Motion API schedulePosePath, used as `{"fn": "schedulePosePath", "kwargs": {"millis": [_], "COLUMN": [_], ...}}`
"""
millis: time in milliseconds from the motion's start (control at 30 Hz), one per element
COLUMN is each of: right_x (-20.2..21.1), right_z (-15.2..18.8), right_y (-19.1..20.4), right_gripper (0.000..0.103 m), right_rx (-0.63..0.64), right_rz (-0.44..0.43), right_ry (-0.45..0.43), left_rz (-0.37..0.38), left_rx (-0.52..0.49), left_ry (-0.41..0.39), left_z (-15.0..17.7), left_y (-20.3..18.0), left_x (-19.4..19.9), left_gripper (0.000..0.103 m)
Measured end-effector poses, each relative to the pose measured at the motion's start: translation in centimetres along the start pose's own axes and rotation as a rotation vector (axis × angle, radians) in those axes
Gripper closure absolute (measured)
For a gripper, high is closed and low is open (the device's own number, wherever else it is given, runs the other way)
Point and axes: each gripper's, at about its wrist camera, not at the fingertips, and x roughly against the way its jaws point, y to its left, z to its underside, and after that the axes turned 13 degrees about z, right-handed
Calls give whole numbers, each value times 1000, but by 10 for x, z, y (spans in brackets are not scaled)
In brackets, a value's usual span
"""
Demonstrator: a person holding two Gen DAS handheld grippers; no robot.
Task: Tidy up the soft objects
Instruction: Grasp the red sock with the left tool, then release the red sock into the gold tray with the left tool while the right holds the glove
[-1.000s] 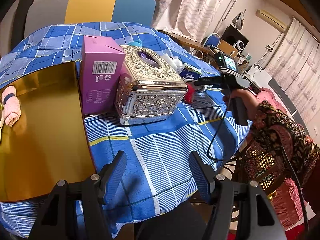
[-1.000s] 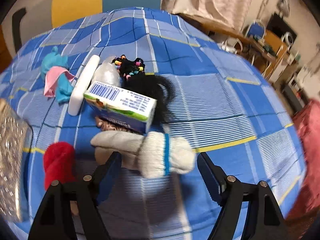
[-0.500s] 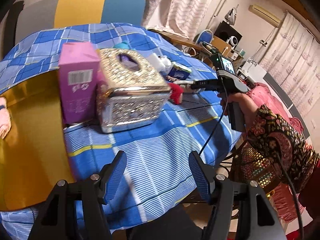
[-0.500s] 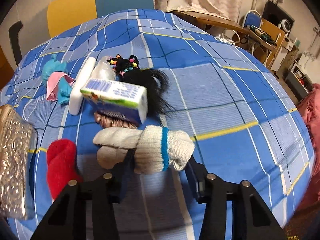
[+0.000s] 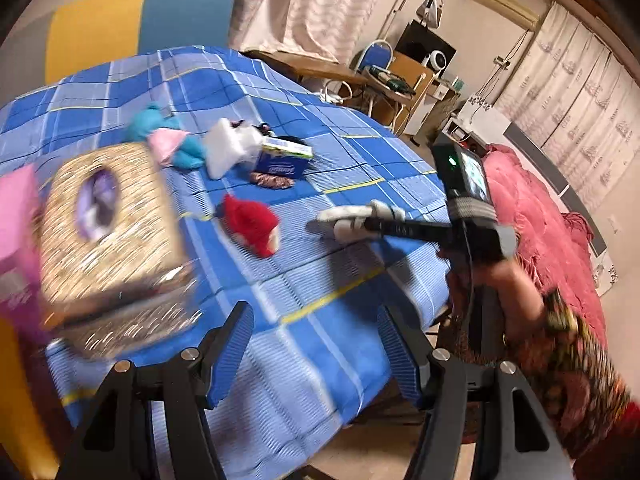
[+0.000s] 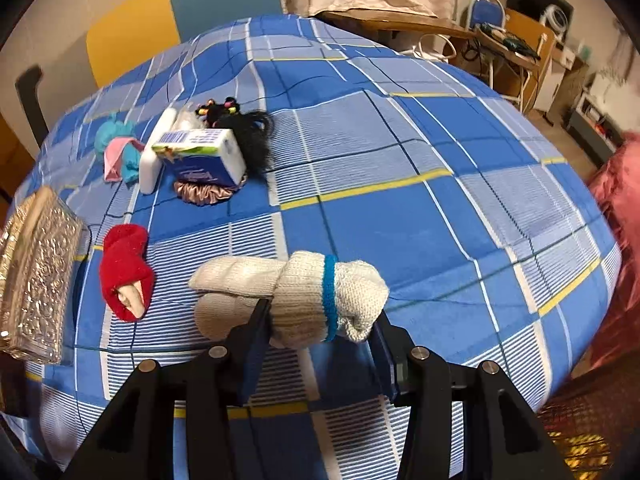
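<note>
Between the right gripper's (image 6: pixel 318 330) jaws, pinched snug: the white glove bundle (image 6: pixel 296 294), cream knit rolled into a fat lump with a bright blue band round the cuff. Squashed in at the waist where the pads bite, finger end bulging out left of the jaws, cuff puffing out right. Soft, springy, holds its rolled shape. Whether lifted clear of the blue checked tablecloth (image 6: pixel 400 152) or just brushing it, hard to say from here.

Over on the left gripper (image 5: pixel 316 348): jaws spread wide, nothing between them, hanging above the near table edge. Badly blurred picture on that side.

Progress, judged from the spread: early to middling. One bundle in hand, plenty left. Just left of the right jaws and a touch ahead, the red sock bundle (image 6: pixel 125 272), rolled, pale lining peeping from its near end. Well ahead and left, a cluster: teal and pink cloth (image 6: pixel 118 152), white sponge block (image 6: pixel 154 160), tissue packet (image 6: pixel 204 156) sitting on a satin scrunchie (image 6: pixel 208 194), black hair piece (image 6: pixel 248 132) with coloured beads behind it. None of that sorted yet. Far left of the jaws, the ornate silver tissue box (image 6: pixel 36 276), and beside it in the left view a pink carton (image 5: pixel 16 220).

Next call, probably: carry the glove off to wherever the soft things gather — no such spot clearly in sight.
</note>
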Motion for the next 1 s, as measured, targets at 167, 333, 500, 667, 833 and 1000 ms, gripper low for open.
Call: {"fn": "schedulePosePath", "kwargs": {"millis": [167, 333, 500, 667, 833, 1000], "right_x": [0, -3, 1, 4, 2, 1], "right_z": [-5, -5, -6, -8, -7, -7], "right_y": [-7, -13, -22, -22, -25, -29], "right_gripper": [55, 55, 55, 55, 55, 55], "right_rx": [-39, -82, -129, -135, -160, -181], "right_rz": [-48, -51, -63, -85, -119, -128], "right_ry": [5, 39, 37, 29, 46, 48], "left_rz": [-118, -234, -302, -343, -349, -300], "left_rx": [-17, 11, 69, 84, 69, 21], "left_ry": [58, 104, 152, 170, 144, 94], "left_z": [-35, -55, -73, -77, -72, -64], "left_y": [0, 23, 48, 66, 73, 61], "left_x": [-55, -99, -130, -152, -157, -143], "left_gripper": [38, 38, 38, 38, 56, 67]}}
